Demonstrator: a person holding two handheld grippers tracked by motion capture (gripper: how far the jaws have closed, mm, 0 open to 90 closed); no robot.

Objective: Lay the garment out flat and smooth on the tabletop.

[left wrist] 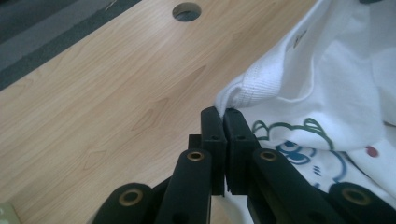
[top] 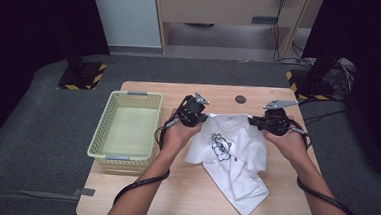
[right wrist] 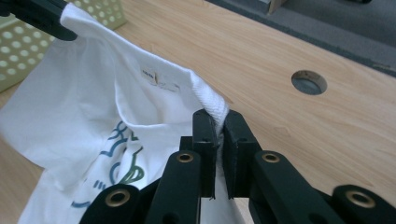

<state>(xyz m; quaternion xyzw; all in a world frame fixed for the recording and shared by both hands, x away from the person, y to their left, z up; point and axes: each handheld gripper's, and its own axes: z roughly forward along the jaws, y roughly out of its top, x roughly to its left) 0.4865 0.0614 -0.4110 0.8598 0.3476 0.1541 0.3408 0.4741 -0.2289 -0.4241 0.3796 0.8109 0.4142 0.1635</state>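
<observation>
A small white T-shirt (top: 231,150) with a blue and green cartoon print hangs between both grippers over the wooden table (top: 173,196), its lower part crumpled on the tabletop. My left gripper (top: 202,117) is shut on the shirt's left shoulder by the ribbed collar (left wrist: 252,88). In the left gripper view the left gripper (left wrist: 224,111) pinches the white cloth (left wrist: 327,79). My right gripper (top: 254,121) is shut on the other shoulder. In the right gripper view the right gripper (right wrist: 218,114) clamps the ribbed collar (right wrist: 210,100), with the shirt (right wrist: 84,116) stretched toward the left gripper's jaw (right wrist: 46,18).
A pale yellow-green perforated basket (top: 127,126) stands on the table's left part, beside my left hand. A round cable hole (top: 240,98) lies in the tabletop behind the shirt. Grey carpet surrounds the table; a wooden cabinet stands beyond.
</observation>
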